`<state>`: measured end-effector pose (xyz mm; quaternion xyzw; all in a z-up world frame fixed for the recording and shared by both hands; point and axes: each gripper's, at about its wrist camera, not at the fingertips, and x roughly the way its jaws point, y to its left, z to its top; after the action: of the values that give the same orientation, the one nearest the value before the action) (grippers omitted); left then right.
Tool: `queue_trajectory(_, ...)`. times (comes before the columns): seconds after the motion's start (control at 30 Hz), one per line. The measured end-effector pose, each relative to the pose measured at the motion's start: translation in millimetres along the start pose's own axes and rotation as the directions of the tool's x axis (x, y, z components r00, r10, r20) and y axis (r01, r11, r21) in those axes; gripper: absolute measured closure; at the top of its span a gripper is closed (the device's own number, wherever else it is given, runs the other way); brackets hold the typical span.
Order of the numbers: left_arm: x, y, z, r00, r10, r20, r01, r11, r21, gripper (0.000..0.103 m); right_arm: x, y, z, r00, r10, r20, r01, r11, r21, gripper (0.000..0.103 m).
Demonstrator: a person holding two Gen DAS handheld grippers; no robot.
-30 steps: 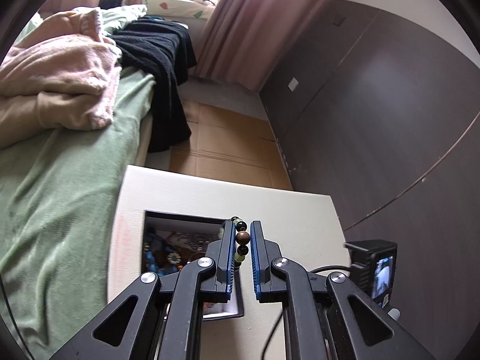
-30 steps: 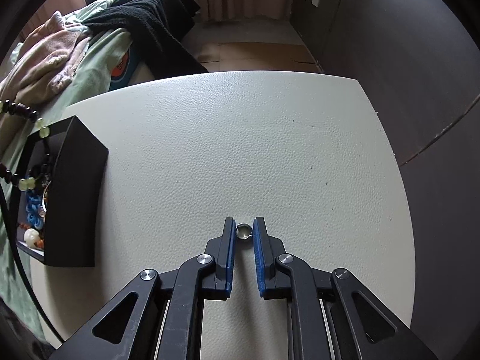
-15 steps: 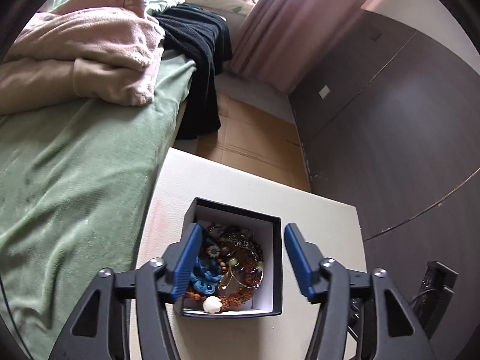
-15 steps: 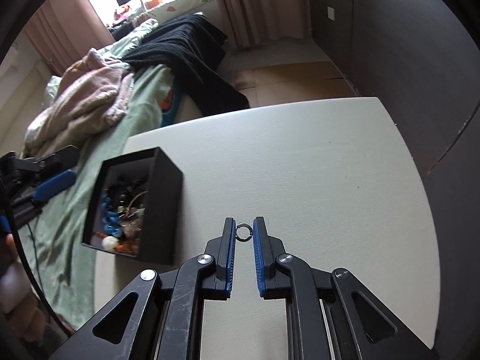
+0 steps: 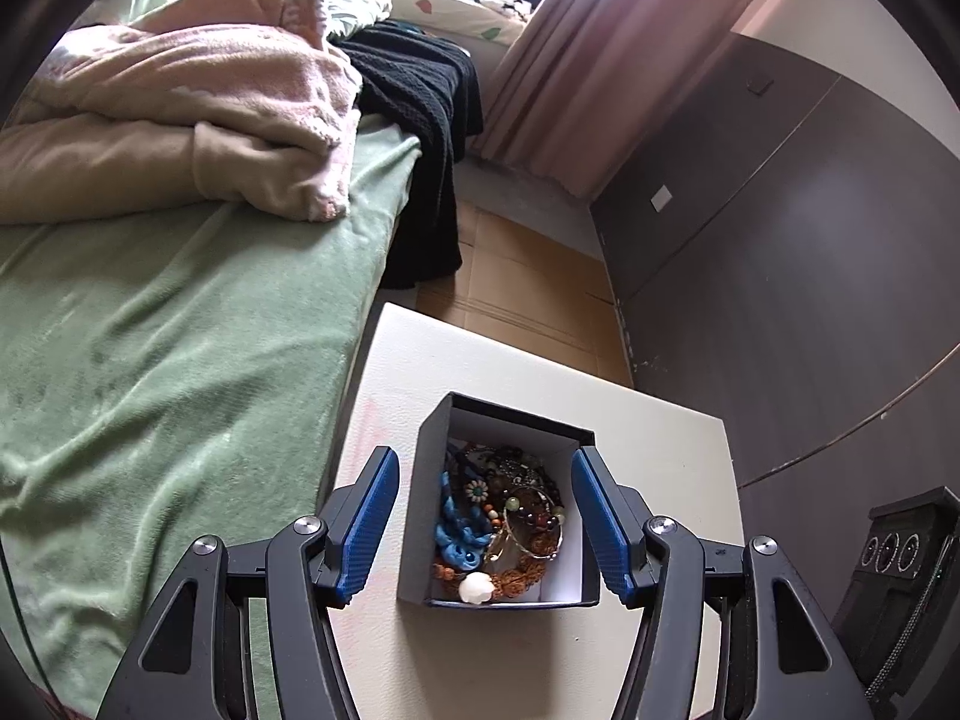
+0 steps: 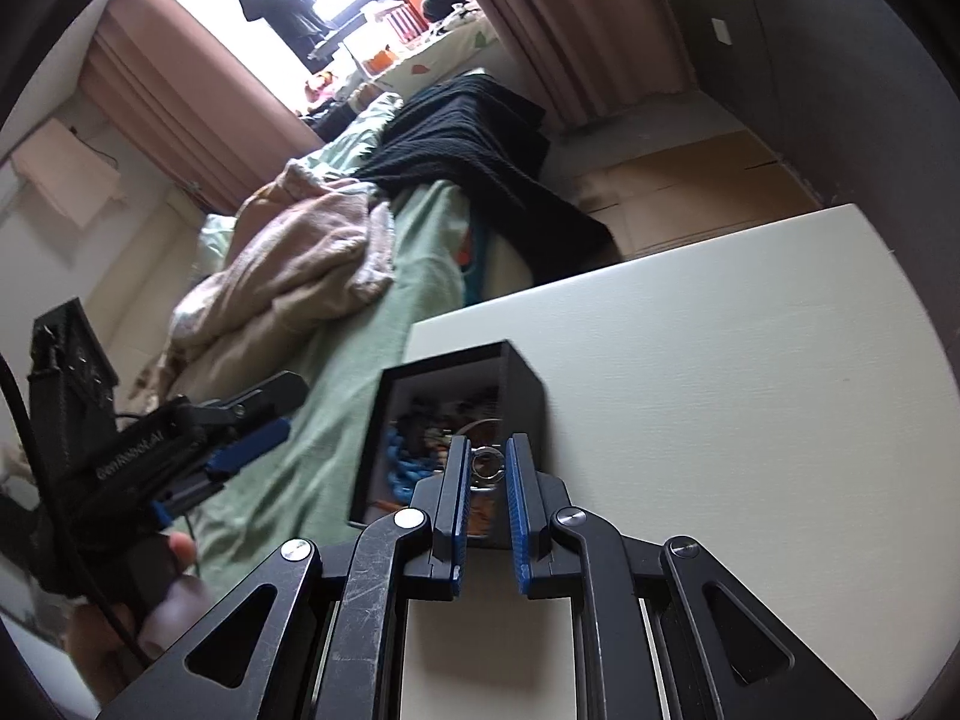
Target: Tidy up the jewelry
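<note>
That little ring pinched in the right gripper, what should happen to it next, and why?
Probably open the right gripper to drop the ring in. It is pinched right over the open black jewelry box, which already holds beads, and the left gripper stands open, holding nothing.

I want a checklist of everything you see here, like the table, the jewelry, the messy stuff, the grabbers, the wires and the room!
Surface: white table, mostly bare.
Job's things: open black box on the table, holding beads, a blue piece and a white shell-like piece; small metal ring pinched over the box.
Clutter: nothing seen on the table besides the box.
Grippers: left gripper open, nothing held; right gripper shut on the ring.
Cables: one black cable by the hand holding the left gripper.
Surroundings: bed with green sheet, pinkish blanket, black garment, pink curtains, dark wall panels.
</note>
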<state>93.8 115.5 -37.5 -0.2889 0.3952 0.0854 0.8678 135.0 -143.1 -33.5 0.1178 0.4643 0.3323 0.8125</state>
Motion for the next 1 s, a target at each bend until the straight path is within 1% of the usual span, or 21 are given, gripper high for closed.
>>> queue_trajectory(0.13,-4,4,0,1.000,0.004,0.003,-0.004,1.000,0.003,0.042,14,14,1,0.998,0.061,0.000,-0.061,0.998,0.011,0.089)
queue_trajectory(0.17,-5,4,-1,1.000,0.003,0.004,-0.003,1.000,0.004,0.042,17,15,2,0.997,0.083,-0.002,-0.083,0.996,0.023,0.088)
queue_trajectory(0.2,-5,4,-1,1.000,0.001,0.005,-0.001,1.000,0.005,0.042,20,17,2,0.993,0.114,-0.014,-0.113,0.993,0.041,0.083)
queue_trajectory(0.23,-6,4,-1,1.000,0.000,0.005,0.000,1.000,0.008,0.042,23,18,2,0.991,0.131,-0.033,-0.129,0.990,0.052,0.063)
queue_trajectory(0.27,-7,4,-2,1.000,0.000,0.006,0.000,1.000,0.013,0.042,24,19,2,0.991,0.126,-0.037,-0.124,0.991,0.051,0.043)
queue_trajectory(0.33,-8,2,-3,1.000,0.001,0.005,-0.001,1.000,0.019,0.042,19,21,0,0.997,0.071,-0.001,-0.071,0.997,0.029,0.028)
queue_trajectory(0.37,-8,2,-4,1.000,0.001,0.005,-0.001,1.000,0.021,0.042,16,20,-1,0.999,0.042,0.017,-0.042,0.999,0.020,0.028)
queue_trajectory(0.47,-11,-1,-7,1.000,0.003,0.008,-0.003,1.000,0.029,0.042,11,11,-2,0.999,0.043,0.005,-0.043,0.998,0.045,0.028)
queue_trajectory(0.53,-13,-6,-10,1.000,0.006,0.014,-0.007,0.999,0.045,0.042,5,5,-4,1.000,0.021,0.009,-0.021,0.998,0.058,0.028)
queue_trajectory(0.73,-27,-30,-26,0.998,0.019,0.053,-0.027,0.987,0.155,0.042,-22,-2,-11,0.996,-0.076,0.045,0.074,0.996,0.041,0.028)
queue_trajectory(0.83,-35,-43,-36,0.996,0.016,0.083,-0.033,0.976,0.213,0.042,-35,-8,-12,0.994,-0.097,0.056,0.095,0.995,0.041,0.028)
queue_trajectory(0.9,-42,-53,-44,0.992,0.021,0.125,-0.054,0.963,0.266,0.032,-43,-11,-14,0.992,-0.107,0.061,0.104,0.994,0.044,0.028)
queue_trajectory(0.93,-46,-57,-47,0.989,0.021,0.146,-0.061,0.958,0.280,0.022,-48,-13,-14,0.991,-0.119,0.069,0.116,0.992,0.045,0.028)
queue_trajectory(0.97,-49,-59,-49,0.986,0.018,0.163,-0.065,0.955,0.288,0.017,-53,-14,-15,0.989,-0.127,0.077,0.124,0.991,0.045,0.028)
queue_trajectory(1.0,-54,-63,-53,0.982,0.013,0.186,-0.069,0.952,0.298,0.016,-58,-16,-16,0.987,-0.139,0.086,0.136,0.990,0.042,0.028)
